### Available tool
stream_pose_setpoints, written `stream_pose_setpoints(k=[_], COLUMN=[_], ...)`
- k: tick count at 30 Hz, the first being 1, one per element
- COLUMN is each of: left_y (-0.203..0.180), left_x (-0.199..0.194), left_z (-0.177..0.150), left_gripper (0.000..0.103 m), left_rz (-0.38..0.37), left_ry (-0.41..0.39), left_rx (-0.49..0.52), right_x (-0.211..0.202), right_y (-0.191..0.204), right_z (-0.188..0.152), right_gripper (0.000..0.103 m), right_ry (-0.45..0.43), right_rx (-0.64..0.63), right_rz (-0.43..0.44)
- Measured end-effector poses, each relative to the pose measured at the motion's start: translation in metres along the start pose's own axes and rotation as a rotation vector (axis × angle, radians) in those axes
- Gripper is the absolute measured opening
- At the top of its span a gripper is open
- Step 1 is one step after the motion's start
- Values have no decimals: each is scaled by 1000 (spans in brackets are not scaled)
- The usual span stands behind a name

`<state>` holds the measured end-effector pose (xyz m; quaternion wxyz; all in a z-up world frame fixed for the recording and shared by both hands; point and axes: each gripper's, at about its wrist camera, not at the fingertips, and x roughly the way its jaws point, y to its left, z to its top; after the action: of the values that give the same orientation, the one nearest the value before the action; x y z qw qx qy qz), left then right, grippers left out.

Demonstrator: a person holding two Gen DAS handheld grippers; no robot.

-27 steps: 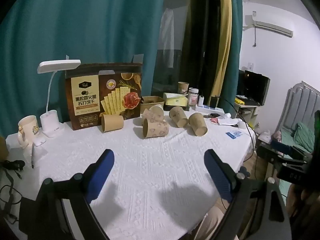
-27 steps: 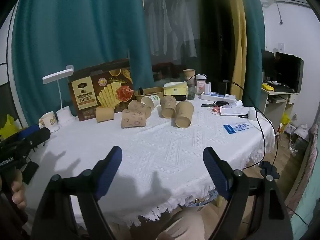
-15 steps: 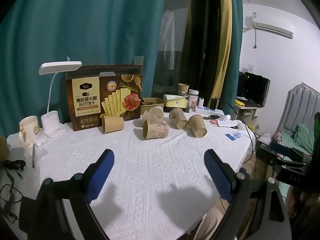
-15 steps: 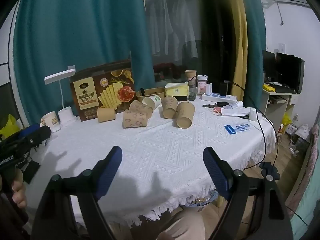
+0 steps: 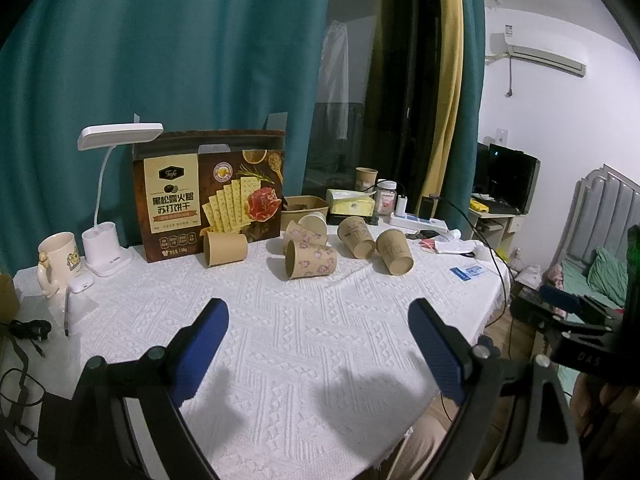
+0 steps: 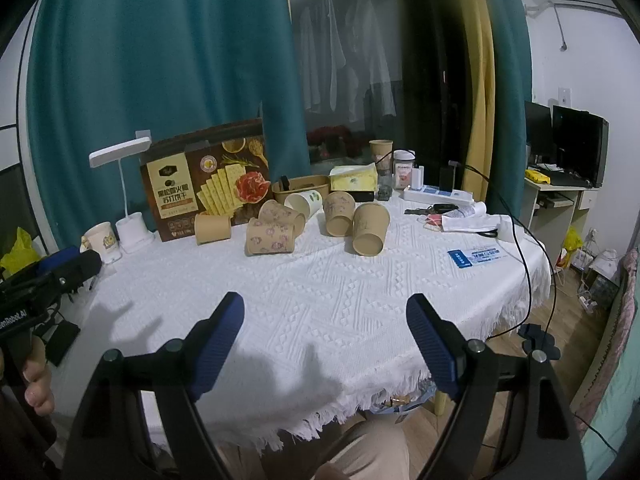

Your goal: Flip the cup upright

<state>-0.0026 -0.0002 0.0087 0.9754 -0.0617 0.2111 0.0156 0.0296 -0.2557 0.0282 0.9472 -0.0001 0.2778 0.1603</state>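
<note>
Both tools—left tool (image 5: 316, 354), right tool (image 6: 324, 350)—hang spread and empty at lower frame. The toppled cups (image 5: 310, 258) crowd mid-frame on the surface (image 5: 304, 344)—reaching for one could roll its neighbours.

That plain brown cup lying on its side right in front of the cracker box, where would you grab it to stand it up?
I'd pinch the plain brown cup across its round wall near the middle, coming down from above. It lies on its side, apart from the other cups, so the wall is free. The open left gripper looks nearer.
</note>
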Motion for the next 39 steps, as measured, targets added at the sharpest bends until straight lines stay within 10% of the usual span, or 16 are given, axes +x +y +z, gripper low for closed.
stream_pose_setpoints(k=[39], left_y=[-6], left_x=[-2], left_z=[-4], left_gripper=[91], left_rz=[-11], left_ry=[-11], left_rx=[7], right_x=[-1], right_y=[2], right_z=[-1], right_gripper=[81], right_ry=[8], right_rx=[-5], right_rz=[5])
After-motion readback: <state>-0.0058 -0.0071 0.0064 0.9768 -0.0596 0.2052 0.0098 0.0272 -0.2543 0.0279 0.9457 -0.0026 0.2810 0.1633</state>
